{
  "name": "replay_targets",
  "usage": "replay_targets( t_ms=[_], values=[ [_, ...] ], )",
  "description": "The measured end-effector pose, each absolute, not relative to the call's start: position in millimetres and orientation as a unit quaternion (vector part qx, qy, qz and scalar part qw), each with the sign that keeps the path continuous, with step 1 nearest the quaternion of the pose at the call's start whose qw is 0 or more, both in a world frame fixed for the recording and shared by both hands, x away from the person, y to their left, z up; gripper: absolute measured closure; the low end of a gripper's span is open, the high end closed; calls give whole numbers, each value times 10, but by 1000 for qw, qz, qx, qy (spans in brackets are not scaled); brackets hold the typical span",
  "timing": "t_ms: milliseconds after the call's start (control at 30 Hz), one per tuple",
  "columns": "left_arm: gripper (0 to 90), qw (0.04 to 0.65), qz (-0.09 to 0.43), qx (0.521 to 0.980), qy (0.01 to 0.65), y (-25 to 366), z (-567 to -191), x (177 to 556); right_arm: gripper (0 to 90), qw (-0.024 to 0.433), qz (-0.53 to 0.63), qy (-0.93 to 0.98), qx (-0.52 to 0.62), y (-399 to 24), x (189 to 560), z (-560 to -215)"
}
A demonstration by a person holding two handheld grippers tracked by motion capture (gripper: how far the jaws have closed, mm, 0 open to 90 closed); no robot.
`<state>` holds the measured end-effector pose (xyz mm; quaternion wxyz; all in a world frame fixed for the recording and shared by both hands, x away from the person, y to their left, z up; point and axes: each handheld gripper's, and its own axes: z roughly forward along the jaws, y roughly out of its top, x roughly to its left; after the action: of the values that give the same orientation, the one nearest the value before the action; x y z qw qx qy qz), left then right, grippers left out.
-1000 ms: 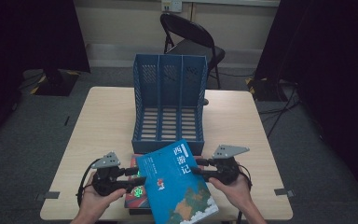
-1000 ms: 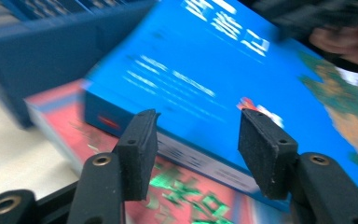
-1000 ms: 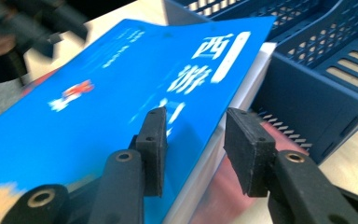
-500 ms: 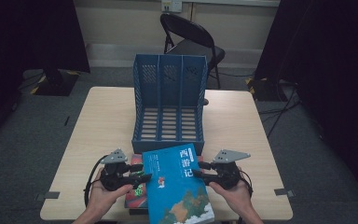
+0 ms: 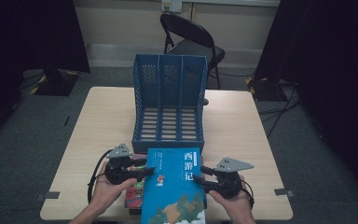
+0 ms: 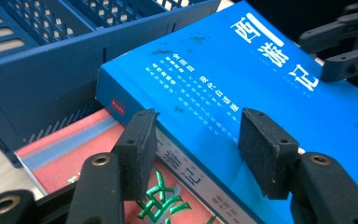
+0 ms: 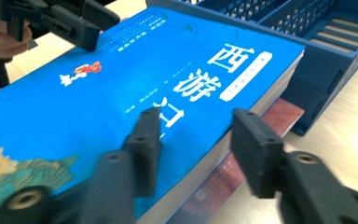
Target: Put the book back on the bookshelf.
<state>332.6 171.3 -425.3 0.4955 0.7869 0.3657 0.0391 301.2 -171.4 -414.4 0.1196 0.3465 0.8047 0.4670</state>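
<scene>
Straddling blue book (image 5: pixel 175 189) edges at bottom centre of high view: left gripper (image 5: pixel 142 171) and right gripper (image 5: pixel 204 178), jaws just opening, pads loose. Book atop red book (image 6: pixel 74 154), touching file rack (image 5: pixel 169 100).

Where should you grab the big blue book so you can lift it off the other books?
Best guess: take the blue book by its two long edges, one gripper from each side. It lies flat on a stack, so those edges stick out free. The left gripper already straddles the spine edge, and the right gripper straddles the page edge. The file rack blocks the far end.
</scene>
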Motion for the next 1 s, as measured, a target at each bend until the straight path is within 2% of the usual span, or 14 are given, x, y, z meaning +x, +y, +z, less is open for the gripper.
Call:
replay_targets(
  t_ms=[100, 233, 333, 400, 467, 633, 867, 1000],
  values=[
    [465, 506, 36, 778, 371, 1722, -4283, 3308, 341, 123, 465, 804, 350, -1663, 3085, -4166],
    [414, 502, 65, 782, 364, 1692, -4276, 3275, 278, 124, 449, 810, 355, -1590, 3215, -4132],
    [405, 497, 60, 789, 356, 1699, -4263, 3256, 265, 114, 452, 806, 366, -1573, 3263, -4152],
    [361, 497, 60, 787, 360, 1709, -4277, 3251, 266, 112, 459, 800, 370, -1589, 3251, -4176],
    [358, 496, 39, 787, 365, 1733, -4278, 3278, 266, 105, 460, 800, 370, -1601, 3232, -4183],
    [347, 493, 34, 785, 373, 1750, -4277, 3284, 258, 92, 469, 791, 383, -1605, 3174, -4218],
    [350, 503, 25, 784, 364, 1741, -4306, 3295, 160, 48, 477, 787, 387, -1613, 3255, -4287],
    [358, 499, 34, 789, 356, 1736, -4293, 3285, 103, 41, 478, 786, 390, -1580, 3305, -4318]
  ],
)
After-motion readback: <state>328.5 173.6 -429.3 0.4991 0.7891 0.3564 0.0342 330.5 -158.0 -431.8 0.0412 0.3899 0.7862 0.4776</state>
